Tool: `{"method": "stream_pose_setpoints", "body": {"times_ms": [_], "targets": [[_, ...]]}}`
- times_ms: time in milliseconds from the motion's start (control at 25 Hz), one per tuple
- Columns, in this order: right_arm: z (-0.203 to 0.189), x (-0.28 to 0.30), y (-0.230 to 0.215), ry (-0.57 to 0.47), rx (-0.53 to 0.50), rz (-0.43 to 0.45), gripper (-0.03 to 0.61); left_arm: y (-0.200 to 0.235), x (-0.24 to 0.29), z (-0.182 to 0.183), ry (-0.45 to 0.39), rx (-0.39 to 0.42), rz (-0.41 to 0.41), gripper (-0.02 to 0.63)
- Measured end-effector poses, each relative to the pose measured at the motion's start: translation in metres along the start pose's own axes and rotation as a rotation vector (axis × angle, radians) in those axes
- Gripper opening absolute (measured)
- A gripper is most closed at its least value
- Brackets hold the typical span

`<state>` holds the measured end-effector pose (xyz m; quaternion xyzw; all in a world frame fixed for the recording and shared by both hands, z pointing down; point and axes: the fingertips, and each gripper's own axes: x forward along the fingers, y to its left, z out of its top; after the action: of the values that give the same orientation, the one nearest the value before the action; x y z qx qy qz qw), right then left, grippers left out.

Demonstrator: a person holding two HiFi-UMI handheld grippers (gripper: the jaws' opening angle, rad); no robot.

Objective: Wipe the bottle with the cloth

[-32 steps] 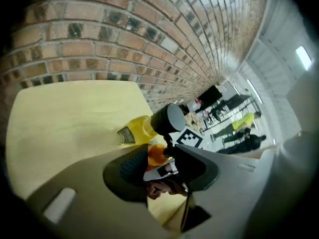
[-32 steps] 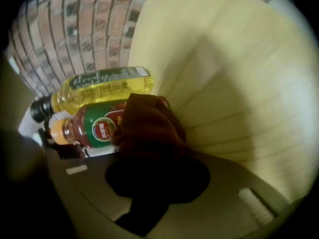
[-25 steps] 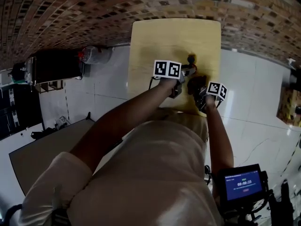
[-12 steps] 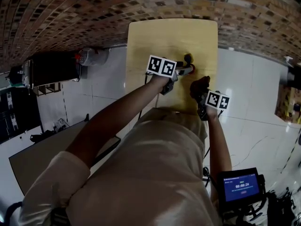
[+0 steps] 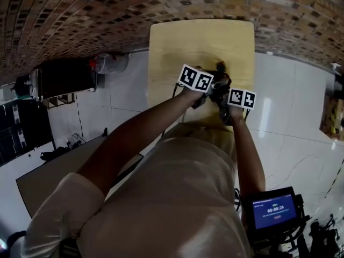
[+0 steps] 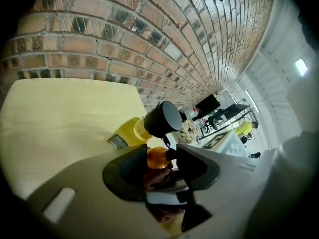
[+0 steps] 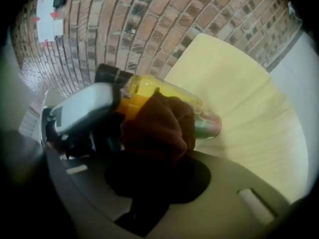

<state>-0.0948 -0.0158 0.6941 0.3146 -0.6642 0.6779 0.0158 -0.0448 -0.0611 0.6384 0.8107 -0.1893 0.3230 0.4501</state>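
A bottle [image 6: 125, 133] of yellow liquid with a black cap [image 6: 163, 118] lies tilted over the pale wooden table [image 5: 177, 42]. My left gripper [image 6: 159, 156] has the bottle's neck between its jaws. The jaws are closing and the pads press on it. In the right gripper view the bottle [image 7: 164, 91] runs across the frame, with the left gripper [image 7: 82, 111] at its capped end. My right gripper [image 7: 157, 163] is shut on a dark red cloth [image 7: 159, 128] that rests against the bottle's side. In the head view both grippers [image 5: 214, 88] [image 5: 224, 97] meet at the bottle [image 5: 220, 67].
A brick wall [image 5: 80, 15] runs behind the table. A dark cabinet [image 5: 62, 77] and a clear plastic jug [image 5: 110, 63] stand on the white tiled floor at the left. A small lit screen [image 5: 274, 211] sits at the lower right by my body.
The right gripper with the cloth has moved up and left, back against the bottle. The left gripper has shifted slightly right, so the two marker cubes now stand close together.
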Motion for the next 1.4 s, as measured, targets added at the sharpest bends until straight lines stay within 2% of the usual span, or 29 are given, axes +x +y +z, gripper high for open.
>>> {"method": "stream_pose_setpoints", "body": {"times_ms": [160,240,400,520,600,680,840,1000,1080,1160,1240,1320,1400], "targets": [[0.001,0.003,-0.006,0.028,0.115,0.083,0.094,-0.004,-0.003,0.002,-0.050,-0.103,-0.007,0.207],[0.001,0.004,-0.007,0.038,0.142,0.107,0.094,-0.005,-0.004,0.005,-0.054,-0.121,-0.006,0.209],[-0.004,0.009,-0.030,0.061,0.167,0.055,0.094,-0.009,-0.005,0.007,-0.060,-0.147,0.001,0.210],[-0.008,0.005,-0.067,0.041,0.281,0.008,0.094,-0.015,-0.001,0.006,-0.062,-0.159,0.009,0.210],[-0.005,0.005,-0.081,0.019,0.369,0.024,0.091,-0.014,0.001,0.009,-0.072,-0.172,0.013,0.210],[-0.001,0.008,-0.081,0.011,0.407,0.026,0.091,-0.007,0.000,0.013,-0.093,-0.197,0.024,0.213],[-0.006,0.002,-0.069,0.020,0.347,0.016,0.092,0.003,-0.001,0.011,-0.147,-0.275,0.076,0.209],[0.000,-0.029,-0.069,-0.048,0.205,-0.051,0.092,0.020,-0.002,0.015,-0.271,-0.456,0.129,0.212],[0.004,-0.051,-0.077,-0.103,0.148,-0.105,0.092,0.023,-0.001,0.016,-0.303,-0.513,0.119,0.216],[0.005,-0.076,-0.080,-0.145,0.110,-0.139,0.092,0.016,-0.001,0.018,-0.297,-0.500,0.085,0.218],[0.004,-0.095,-0.075,-0.162,0.072,-0.148,0.092,0.004,-0.005,0.017,-0.267,-0.435,0.050,0.218],[0.001,-0.101,-0.067,-0.155,0.027,-0.145,0.092,-0.006,-0.012,0.012,-0.218,-0.342,0.035,0.252],[-0.002,-0.098,-0.058,-0.140,-0.009,-0.132,0.092,-0.011,-0.023,0.005,-0.166,-0.191,0.051,0.284]]}}
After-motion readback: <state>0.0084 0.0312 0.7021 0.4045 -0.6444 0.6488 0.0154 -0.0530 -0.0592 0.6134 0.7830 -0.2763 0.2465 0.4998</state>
